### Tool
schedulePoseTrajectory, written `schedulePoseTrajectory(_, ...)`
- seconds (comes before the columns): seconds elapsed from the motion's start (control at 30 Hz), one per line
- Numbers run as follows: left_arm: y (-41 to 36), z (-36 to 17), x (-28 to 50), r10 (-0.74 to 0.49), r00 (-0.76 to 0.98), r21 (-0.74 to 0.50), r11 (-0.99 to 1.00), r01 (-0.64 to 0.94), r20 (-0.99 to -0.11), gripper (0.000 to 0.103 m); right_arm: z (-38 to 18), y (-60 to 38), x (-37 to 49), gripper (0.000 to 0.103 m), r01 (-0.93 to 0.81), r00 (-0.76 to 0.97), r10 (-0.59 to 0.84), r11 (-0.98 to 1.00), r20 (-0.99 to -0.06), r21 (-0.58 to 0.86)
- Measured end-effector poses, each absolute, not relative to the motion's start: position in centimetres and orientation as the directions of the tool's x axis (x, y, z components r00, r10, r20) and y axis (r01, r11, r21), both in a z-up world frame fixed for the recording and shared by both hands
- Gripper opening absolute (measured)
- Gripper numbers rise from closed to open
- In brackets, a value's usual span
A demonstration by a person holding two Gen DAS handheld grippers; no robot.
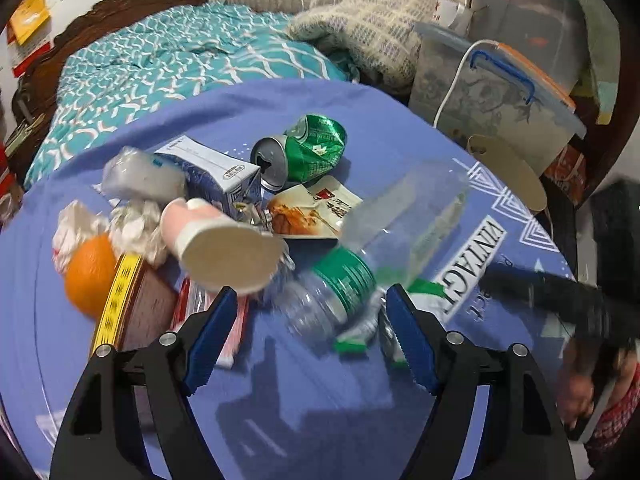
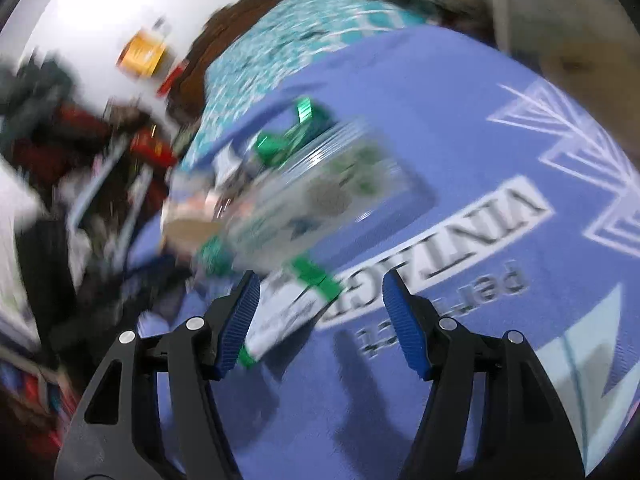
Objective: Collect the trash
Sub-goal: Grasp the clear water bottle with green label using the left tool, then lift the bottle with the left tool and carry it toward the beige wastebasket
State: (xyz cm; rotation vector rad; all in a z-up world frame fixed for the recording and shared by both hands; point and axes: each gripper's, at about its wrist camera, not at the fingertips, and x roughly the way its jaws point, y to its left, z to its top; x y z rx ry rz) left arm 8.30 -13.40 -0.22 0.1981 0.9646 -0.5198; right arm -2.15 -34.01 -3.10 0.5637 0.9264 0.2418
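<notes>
Clear plastic bottle (image 1: 360,264) with green label lying just beyond left gripper (image 1: 310,334), jaws apart, nothing clamped, right gripper (image 2: 320,320) likewise parted, empty

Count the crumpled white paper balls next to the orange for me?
2: one crumpled paper ball above the orange, another to its right. More may hide under the pile.

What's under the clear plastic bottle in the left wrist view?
A white wrapper with green stripes sticks out from under the clear plastic bottle, on the blue cloth. Whatever lies under the bottle's middle is blurred and covered.
</notes>
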Motion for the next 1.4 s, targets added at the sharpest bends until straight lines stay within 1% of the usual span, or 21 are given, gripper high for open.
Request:
schedulePoseTrajectory(0.13,-14.8,-0.6,9.5,-0.353,0.405,-0.08,0.827,0.556,-0.843,0.074,-4.5,-29.6,-1.6,0.066,-0.046,0.506,0.451,0.865,-0.735,0.499)
schedulePoseTrajectory(0.2,-15.6,-1.0,9.9,-0.34,0.4,-0.06,0.819,0.571,-0.851,0.074,-4.6,-28.5,-1.5,0.05,-0.058,0.515,0.413,0.891,-0.751,0.45)
schedulePoseTrajectory(0.23,-15.8,-1.2,10.0,-0.337,0.396,-0.057,0.818,0.573,-0.854,0.074,-4.7,-28.0,-1.4,0.016,-0.069,0.519,0.387,0.908,-0.762,0.413)
schedulePoseTrajectory(0.33,-16.6,-1.8,10.5,-0.321,0.377,-0.054,0.818,0.572,-0.869,0.074,-5.2,-28.7,-1.5,0.007,-0.064,0.515,0.398,0.901,-0.759,0.428)
schedulePoseTrajectory(0.37,-16.9,-1.9,10.5,-0.317,0.375,-0.051,0.818,0.573,-0.871,0.074,-5.1,-29.1,-1.6,0.006,-0.057,0.523,0.386,0.905,-0.76,0.421)
schedulePoseTrajectory(0.5,-18.2,-2.7,10.4,-0.307,0.359,-0.041,0.806,0.59,-0.881,0.07,-4.7,-33.0,-2.8,0.006,0.023,0.579,0.331,0.907,-0.745,0.421)
schedulePoseTrajectory(0.53,-18.5,-2.9,10.4,-0.303,0.354,-0.038,0.804,0.594,-0.885,0.052,-4.5,-33.9,-2.9,0.007,0.035,0.587,0.329,0.903,-0.74,0.429)
schedulePoseTrajectory(0.57,-19.0,-3.0,10.3,-0.306,0.345,-0.041,0.797,0.603,-0.887,0.046,-4.6,-34.8,-2.9,0.01,0.042,0.585,0.355,0.885,-0.729,0.464)
schedulePoseTrajectory(0.6,-19.4,-3.1,10.2,-0.309,0.335,-0.049,0.796,0.603,-0.89,0.045,-4.8,-35.6,-2.5,0.011,0.042,0.579,0.393,0.861,-0.714,0.507)
schedulePoseTrajectory(0.7,-19.9,-2.6,9.8,-0.33,0.317,-0.08,0.794,0.603,-0.889,0.04,-6.4,-36.6,-2.4,0.015,0.049,0.506,0.616,0.679,-0.604,0.733)
schedulePoseTrajectory(0.73,-19.9,-2.4,9.8,-0.333,0.318,-0.084,0.797,0.599,-0.888,0.04,-7.2,-36.3,-2.4,0.026,0.062,0.469,0.679,0.613,-0.565,0.788)
schedulePoseTrajectory(0.77,-19.7,-2.2,9.9,-0.337,0.316,-0.093,0.8,0.593,-0.887,0.04,-7.5,-35.9,-2.5,0.048,0.067,0.453,0.699,0.593,-0.554,0.802)
schedulePoseTrajectory(0.8,-19.3,-1.9,10.1,-0.351,0.302,-0.123,0.807,0.577,-0.886,0.04,-7.6,-35.4,-2.7,0.056,0.063,0.448,0.709,0.582,-0.544,0.811)
schedulePoseTrajectory(0.83,-18.9,-1.7,10.3,-0.364,0.293,-0.146,0.811,0.566,-0.884,0.04,-7.0,-34.8,-2.9,0.07,0.035,0.462,0.704,0.593,-0.539,0.804)
schedulePoseTrajectory(0.87,-18.7,-1.5,10.3,-0.376,0.287,-0.165,0.813,0.558,-0.881,0.039,-6.7,-34.1,-3.1,0.075,0.022,0.466,0.694,0.612,-0.549,0.791)
schedulePoseTrajectory(0.93,-17.6,-1.1,10.2,-0.402,0.282,-0.202,0.817,0.541,-0.871,0.039,-5.8,-33.0,-3.2,0.073,-0.017,0.486,0.653,0.671,-0.581,0.741)
schedulePoseTrajectory(1.0,-16.4,-0.7,9.7,-0.421,0.285,-0.226,0.819,0.527,-0.861,0.039,-5.4,-31.7,-2.6,0.065,-0.041,0.485,0.591,0.751,-0.645,0.659)
schedulePoseTrajectory(1.07,-14.8,-0.3,9.1,-0.433,0.29,-0.247,0.826,0.507,-0.854,0.039,-5.6,-31.5,-1.9,0.059,-0.034,0.474,0.573,0.771,-0.669,0.636)
schedulePoseTrajectory(1.2,-11.4,0.9,7.3,-0.46,0.316,-0.282,0.834,0.474,-0.83,0.039,-4.7,-31.5,0.6,0.059,-0.067,0.543,0.447,0.867,-0.711,0.494)
schedulePoseTrajectory(1.3,-9.1,1.6,5.6,-0.484,0.334,-0.313,0.835,0.451,-0.809,0.039,-3.5,-31.4,3.0,0.06,-0.175,0.555,0.46,0.879,-0.693,0.443)
schedulePoseTrajectory(1.4,-7.5,2.0,4.4,-0.49,0.346,-0.332,0.842,0.425,-0.8,0.039,-3.8,-30.1,5.3,0.062,-0.302,0.491,0.464,0.885,-0.738,0.356)
